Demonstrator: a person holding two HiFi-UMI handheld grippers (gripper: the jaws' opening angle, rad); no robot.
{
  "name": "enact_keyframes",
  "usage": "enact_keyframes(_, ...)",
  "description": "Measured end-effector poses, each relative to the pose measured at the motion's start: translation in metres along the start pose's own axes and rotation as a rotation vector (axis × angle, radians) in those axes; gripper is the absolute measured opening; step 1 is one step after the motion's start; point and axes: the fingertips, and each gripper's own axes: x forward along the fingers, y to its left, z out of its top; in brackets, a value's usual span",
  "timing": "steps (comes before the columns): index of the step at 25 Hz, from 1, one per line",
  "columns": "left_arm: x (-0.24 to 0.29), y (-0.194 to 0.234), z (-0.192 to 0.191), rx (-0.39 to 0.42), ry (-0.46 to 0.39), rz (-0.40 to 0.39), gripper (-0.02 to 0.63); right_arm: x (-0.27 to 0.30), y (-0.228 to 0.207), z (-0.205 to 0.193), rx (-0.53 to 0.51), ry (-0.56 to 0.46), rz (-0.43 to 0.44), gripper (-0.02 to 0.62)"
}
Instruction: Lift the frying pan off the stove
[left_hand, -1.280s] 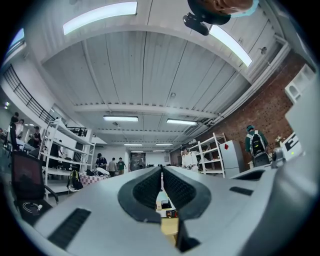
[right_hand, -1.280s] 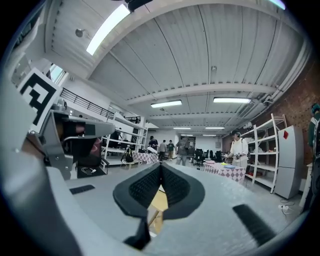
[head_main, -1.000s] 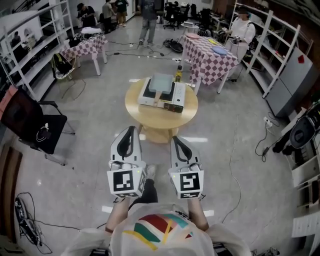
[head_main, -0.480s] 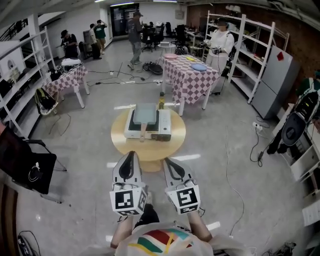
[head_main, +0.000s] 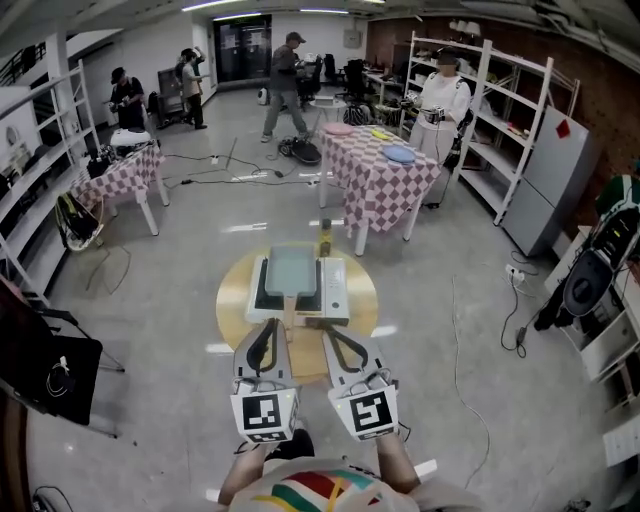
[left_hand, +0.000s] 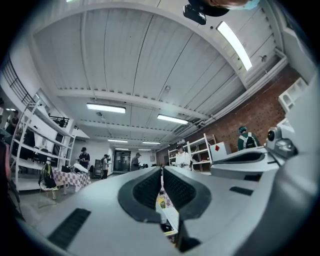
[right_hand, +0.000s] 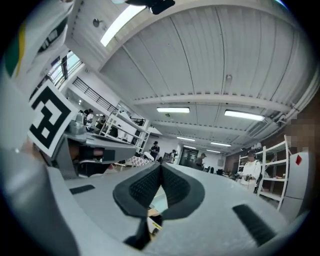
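While the frying pan (head_main: 291, 271) sits square on the stove (head_main: 336, 288) in the middle of the round table (head_main: 228, 300), my left gripper (head_main: 266, 325) and right gripper (head_main: 331, 333) hang side by side just short of the table's near edge. Both are clenched tight on nothing. I judge the pan stiff and fairly heavy, metal with a smooth coating, so its body would be slippery to pinch. The sensible hold is its handle (head_main: 291, 314), which points straight back at me. Held out there, the pan will want to tip forward, so a firm squeeze matters. Its inside looks bare, a flat grey-green floor with no food that I can make out. A small bottle (head_main: 324, 238) stands just behind the stove; what it holds I cannot tell.
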Motion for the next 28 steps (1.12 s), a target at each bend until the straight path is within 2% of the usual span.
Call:
enact_keyframes(4, 0.061, 0.030, -0.001, -0.006, -0.002, -0.001, 0.011, 0.058, -0.024, -0.003, -0.038, 0.028, -0.010, -0.002)
enact_keyframes(10, 0.140, 0.072, 0.005, -0.015, -0.019, -0.028, 0.011, 0.136, -0.067, -0.011, 0.067, 0.016, -0.100, -0.002)
enact_keyframes(13, 0.164, 0.089, -0.002, -0.037, -0.024, -0.032, 0.011, 0.160, -0.081, -0.019, 0.114, -0.002, -0.113, -0.002)
enact_keyframes(16, 0.181, 0.096, -0.013, -0.058, -0.020, -0.045, 0.011, 0.174, -0.103, -0.033, 0.159, -0.018, -0.147, -0.002)
enact_keyframes(19, 0.191, 0.102, -0.015, -0.032, -0.014, -0.028, 0.011, 0.186, -0.117, -0.039, 0.160, -0.032, -0.183, -0.002)
enact_keyframes(24, 0.199, 0.113, -0.015, -0.027, 0.009, 0.007, 0.011, 0.207, -0.110, -0.045, 0.165, -0.023, -0.128, -0.002)
enact_keyframes(28, 0.206, 0.112, -0.014, -0.027, 0.005, 0.025, 0.011, 0.215, -0.108, -0.057, 0.130, 0.010, -0.126, -0.002)
